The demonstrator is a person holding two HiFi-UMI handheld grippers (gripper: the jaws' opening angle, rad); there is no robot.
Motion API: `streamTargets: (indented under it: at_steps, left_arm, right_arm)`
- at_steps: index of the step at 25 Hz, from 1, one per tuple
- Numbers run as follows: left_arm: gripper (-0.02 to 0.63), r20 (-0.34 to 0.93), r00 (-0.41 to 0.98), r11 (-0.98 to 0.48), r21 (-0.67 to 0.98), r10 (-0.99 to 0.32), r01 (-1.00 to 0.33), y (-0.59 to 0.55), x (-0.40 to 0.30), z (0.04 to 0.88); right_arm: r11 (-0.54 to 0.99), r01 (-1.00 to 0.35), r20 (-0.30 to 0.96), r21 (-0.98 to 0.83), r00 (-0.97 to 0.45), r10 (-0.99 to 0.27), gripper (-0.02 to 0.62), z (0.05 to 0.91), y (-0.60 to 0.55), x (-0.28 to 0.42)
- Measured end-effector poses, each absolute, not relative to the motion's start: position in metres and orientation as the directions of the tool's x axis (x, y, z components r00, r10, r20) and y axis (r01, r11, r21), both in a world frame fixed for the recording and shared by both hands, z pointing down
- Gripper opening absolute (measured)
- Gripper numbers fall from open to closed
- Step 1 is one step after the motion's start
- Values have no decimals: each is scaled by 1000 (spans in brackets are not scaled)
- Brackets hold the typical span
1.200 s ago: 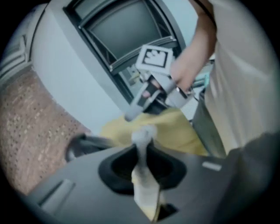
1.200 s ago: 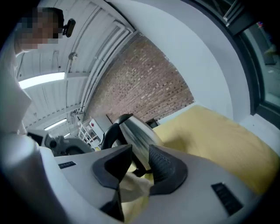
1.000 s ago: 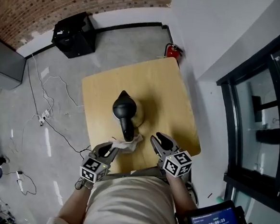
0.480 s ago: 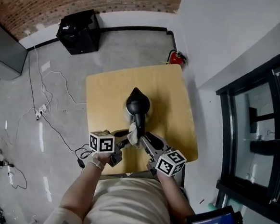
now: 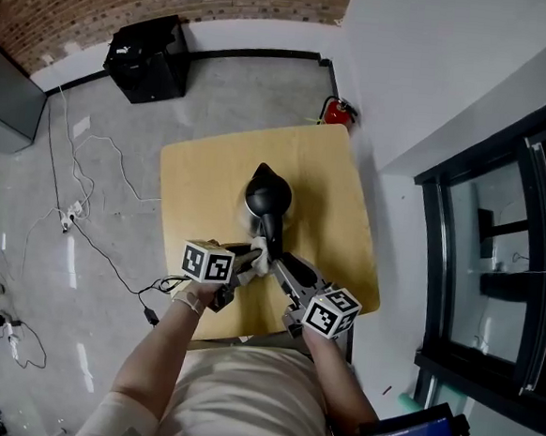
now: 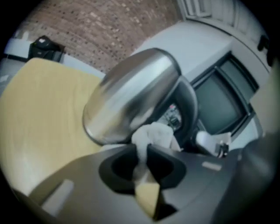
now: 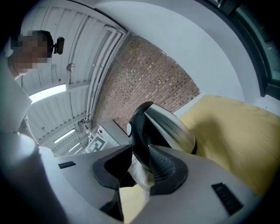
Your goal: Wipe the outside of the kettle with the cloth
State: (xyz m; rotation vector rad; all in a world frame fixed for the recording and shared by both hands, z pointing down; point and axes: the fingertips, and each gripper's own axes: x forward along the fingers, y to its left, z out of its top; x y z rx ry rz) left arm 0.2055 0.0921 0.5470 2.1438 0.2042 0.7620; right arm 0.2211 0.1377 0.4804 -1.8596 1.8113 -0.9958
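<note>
A steel kettle (image 5: 266, 195) with a black lid stands on the wooden table (image 5: 201, 178), its black handle (image 5: 272, 233) pointing toward me. My left gripper (image 5: 251, 260) is shut on a bunched white cloth (image 5: 260, 255) and holds it against the foot of the handle. In the left gripper view the cloth (image 6: 155, 133) sticks out of the left gripper (image 6: 142, 151), touching the kettle (image 6: 127, 96) where body meets handle (image 6: 188, 103). My right gripper (image 7: 140, 153) straddles the handle (image 7: 141, 135) with its jaws part open. The cloth (image 7: 141, 175) shows just below.
The table is small, with its near edge right under my hands. On the floor behind it are a black box (image 5: 144, 56), a red fire extinguisher (image 5: 339, 111) by the wall, and loose cables (image 5: 85, 216) to the left.
Both grippers have come in from the table's near edge to the kettle's handle. The left one brought the cloth up against it. The right one slid left until its jaws sat around it.
</note>
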Motion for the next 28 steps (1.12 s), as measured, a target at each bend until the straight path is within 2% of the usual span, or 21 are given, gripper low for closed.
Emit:
streamTargets:
  at_steps: [3, 4, 6, 7, 8, 10, 11, 14, 15, 16, 18, 19, 21, 24, 28]
  left_arm:
    - [60, 220, 902, -532, 847, 371, 12, 78, 213, 505]
    - [60, 252, 891, -527, 850, 378, -17, 74, 210, 510]
    - [60, 480, 764, -643, 757, 431, -113, 82, 194, 550]
    - [60, 531, 722, -689, 717, 444, -103, 89, 187, 558]
    - [60, 481, 753, -675, 735, 450, -66, 94, 186, 547]
    - [60, 266, 881, -534, 845, 392, -17, 87, 190, 509]
    - [60, 252, 899, -502, 864, 359, -42, 81, 190, 509]
    - [60, 517, 763, -639, 748, 389, -180, 88, 177, 564]
    - [60, 516, 756, -632, 754, 402, -178, 90, 173, 566]
    - [60, 445, 804, -569, 805, 395, -166, 88, 171, 555]
    - [60, 281, 916, -438, 888, 286, -135, 70, 159, 518]
    - [60, 246, 940, -450, 885, 235, -119, 63, 149, 502]
    - [60, 248, 948, -571, 815, 198, -94, 62, 130, 474]
    - [60, 281, 946, -731, 678, 163, -75, 67, 116, 442]
    - [61, 246, 969, -784, 605, 16, -140, 48, 110, 403]
  right_arm:
    - [-126, -727, 234, -675, -48, -971, 120, 482, 138, 222]
    - [-126, -724, 231, -678, -47, -972, 120, 483, 136, 224]
    - [-118, -722, 232, -682, -60, -971, 120, 484, 134, 225]
    - [-116, -727, 240, -676, -68, -968, 120, 484, 133, 225]
    - [-117, -736, 249, -667, -72, -966, 120, 484, 134, 224]
    - [-118, -751, 258, -650, -71, -964, 120, 485, 134, 224]
    - [-116, -754, 255, -646, -70, -964, 120, 485, 134, 225]
    - [-123, -748, 255, -652, -63, -965, 120, 486, 134, 228]
    - [-132, -747, 266, -652, -62, -962, 120, 489, 134, 228]
    - [-142, -746, 282, -651, -64, -957, 120, 491, 134, 228]
    - [-151, -749, 307, -645, -74, -949, 119, 491, 136, 227]
    - [-149, -758, 308, -635, -71, -949, 118, 484, 137, 226]
    - [-135, -804, 282, -579, -42, -959, 117, 454, 142, 226]
    - [-103, -895, 231, -435, 0, -973, 55, 409, 143, 223]
    - [-79, -938, 202, -339, 9, -979, 54, 384, 128, 218]
